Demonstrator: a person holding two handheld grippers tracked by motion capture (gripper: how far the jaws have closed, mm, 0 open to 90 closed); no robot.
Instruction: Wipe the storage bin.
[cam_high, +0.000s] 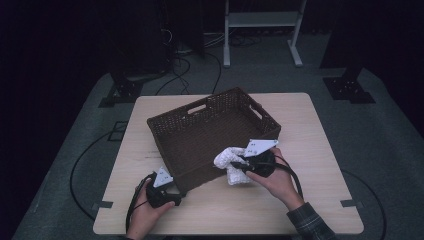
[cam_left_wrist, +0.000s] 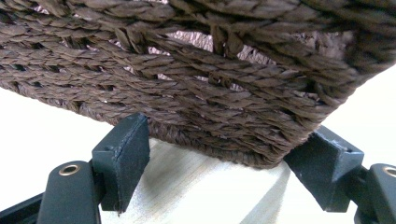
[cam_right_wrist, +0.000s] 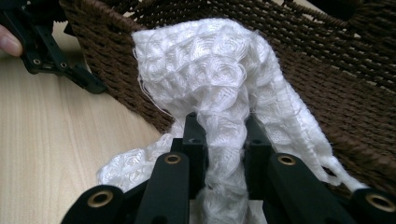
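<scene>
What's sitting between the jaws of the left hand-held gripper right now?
A bottom corner of the brown woven basket, shown in the left gripper view. The left hand-held gripper stands open around it, over bare wooden table.

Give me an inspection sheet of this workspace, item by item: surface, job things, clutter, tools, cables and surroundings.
Surface: light wooden table, bare around the work.
Job's things: brown woven basket standing at the table's middle, nothing seen inside it; white textured cloth bunched against the basket's near wall, lifted at its top.
Clutter: nothing seen.
Tools: right tool shut on the cloth, with fabric pinched between its jaws; left tool set at the basket's near left bottom corner, one jaw on each side of it; contact cannot be told.
Cables: one black cable trails from each tool; more cables lie on the floor behind the table.
Surroundings: dark room, grey floor, white frame legs at the back.
</scene>
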